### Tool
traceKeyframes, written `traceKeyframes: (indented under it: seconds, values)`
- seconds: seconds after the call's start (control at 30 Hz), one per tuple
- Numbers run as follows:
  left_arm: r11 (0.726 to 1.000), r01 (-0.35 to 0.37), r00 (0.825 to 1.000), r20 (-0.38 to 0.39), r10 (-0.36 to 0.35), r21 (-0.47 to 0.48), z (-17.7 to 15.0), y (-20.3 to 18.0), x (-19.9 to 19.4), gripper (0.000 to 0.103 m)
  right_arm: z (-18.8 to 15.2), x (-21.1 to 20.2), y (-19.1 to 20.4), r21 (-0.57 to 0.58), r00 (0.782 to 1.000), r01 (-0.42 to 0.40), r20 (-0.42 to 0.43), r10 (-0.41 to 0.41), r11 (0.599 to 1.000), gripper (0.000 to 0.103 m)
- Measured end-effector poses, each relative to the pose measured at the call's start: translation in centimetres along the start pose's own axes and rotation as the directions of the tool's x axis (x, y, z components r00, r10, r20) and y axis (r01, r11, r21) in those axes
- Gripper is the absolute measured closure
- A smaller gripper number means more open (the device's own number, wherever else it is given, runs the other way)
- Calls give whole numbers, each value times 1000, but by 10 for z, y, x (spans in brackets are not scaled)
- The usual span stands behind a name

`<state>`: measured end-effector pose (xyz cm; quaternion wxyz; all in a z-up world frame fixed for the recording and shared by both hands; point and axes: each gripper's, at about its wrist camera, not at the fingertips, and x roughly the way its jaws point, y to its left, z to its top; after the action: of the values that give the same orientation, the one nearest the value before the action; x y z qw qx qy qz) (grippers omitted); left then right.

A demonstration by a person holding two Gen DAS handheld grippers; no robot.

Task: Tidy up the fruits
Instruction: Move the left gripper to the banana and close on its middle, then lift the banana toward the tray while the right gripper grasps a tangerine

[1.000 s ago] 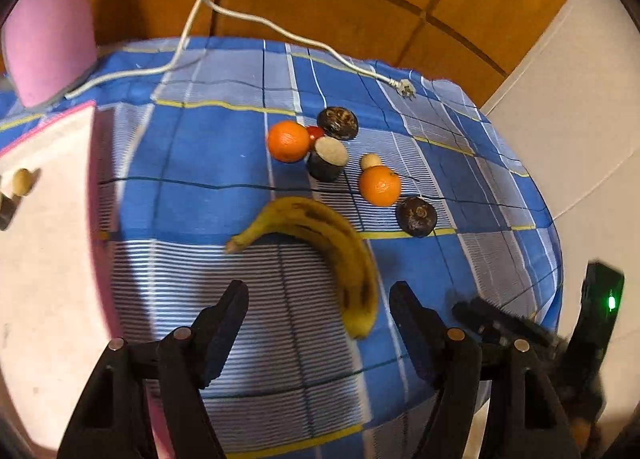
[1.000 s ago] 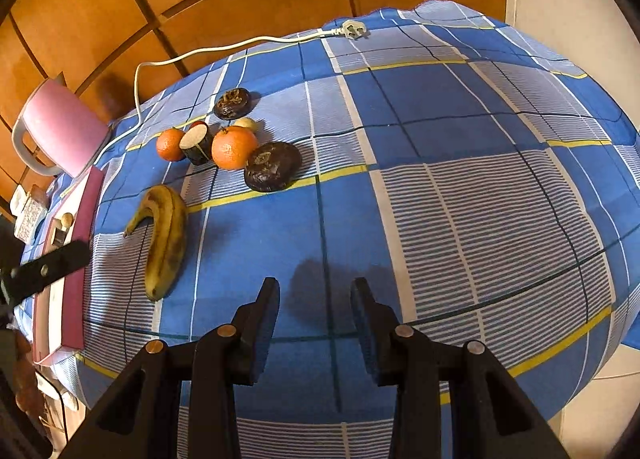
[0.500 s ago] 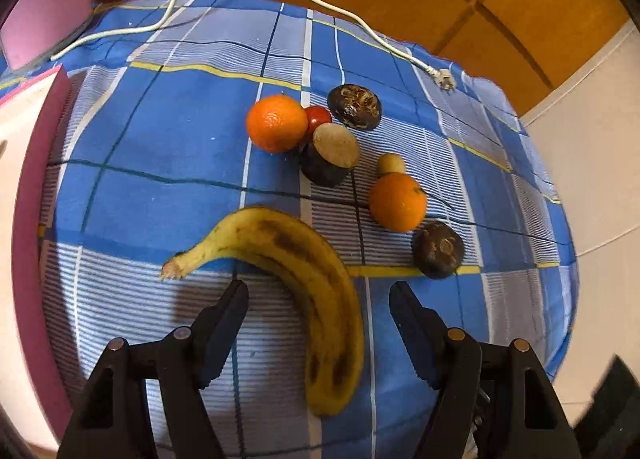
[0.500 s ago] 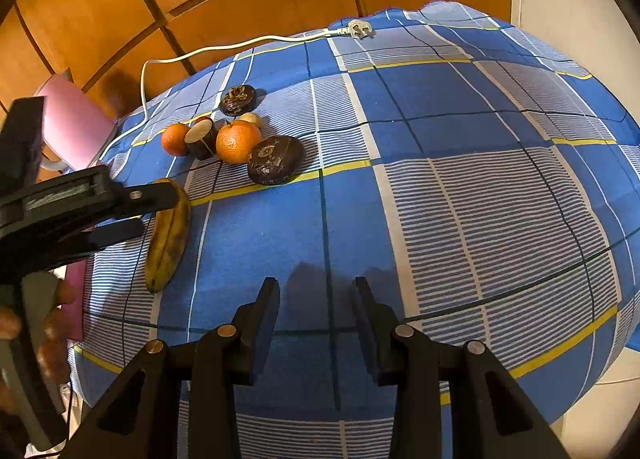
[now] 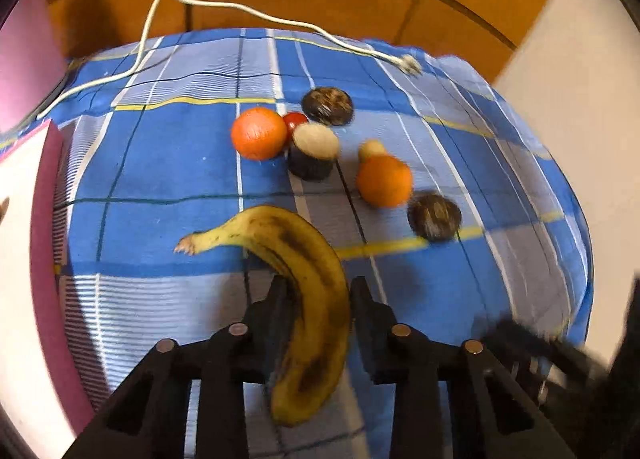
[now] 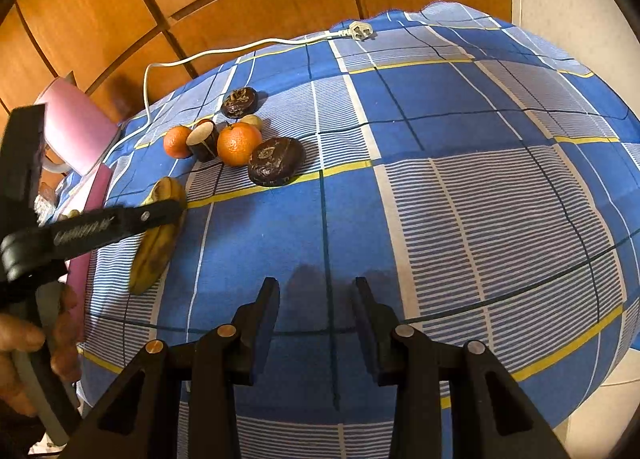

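A spotted yellow banana lies on the blue checked tablecloth. My left gripper is shut on its middle, one pad pressing each side. Beyond it sit two oranges, a cut dark fruit, a small red fruit, a small beige one and two dark wrinkled fruits. In the right wrist view my right gripper hangs open over bare cloth, with nothing between its fingers. There the left gripper covers part of the banana.
A white cable with a plug runs along the back of the table. A pink-edged white board lies at the left and a pink object stands behind it. A hand holds the left gripper. The cloth drops off at the right edge.
My left gripper has come down and forward over the banana, and its jaws have gone from wide apart to shut on it. The right gripper has stayed still.
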<state>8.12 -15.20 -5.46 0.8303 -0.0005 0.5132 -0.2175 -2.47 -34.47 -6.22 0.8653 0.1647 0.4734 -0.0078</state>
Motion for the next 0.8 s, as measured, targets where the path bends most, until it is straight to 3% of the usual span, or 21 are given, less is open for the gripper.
traceKeyframes:
  seconds: [0.2, 0.27, 0.33, 0.53, 0.6, 0.7, 0.8]
  values:
    - [990, 73, 997, -16, -72, 117, -24, 10, -17, 72, 1, 1, 3, -13, 1000, 19, -5, -19, 1000, 65]
    - [991, 97, 995, -39, -94, 91, -25, 16, -17, 70, 1, 1, 4, -16, 1000, 26, -6, -26, 1000, 64]
    - [994, 86, 995, -49, -83, 71, -24, 19, -14, 57, 1, 1, 5, -16, 999, 33, -6, -33, 999, 64]
    - [997, 65, 996, -56, -63, 34, -18, 13, -12, 49, 1, 2, 7, -24, 999, 42, -8, -42, 999, 64]
    - [997, 45, 998, -57, -41, 60, -17, 5, -8, 50, 1, 2, 6, -24, 999, 42, -8, -42, 999, 64]
    - [991, -28, 999, -27, 32, 129, -22, -3, -2, 69, 1, 1, 6, -26, 999, 40, -8, -40, 999, 64]
    - [993, -10, 1000, -5, 10, 121, -28, 3, -7, 71, 3, 0, 5, -20, 1000, 28, -10, -29, 999, 64]
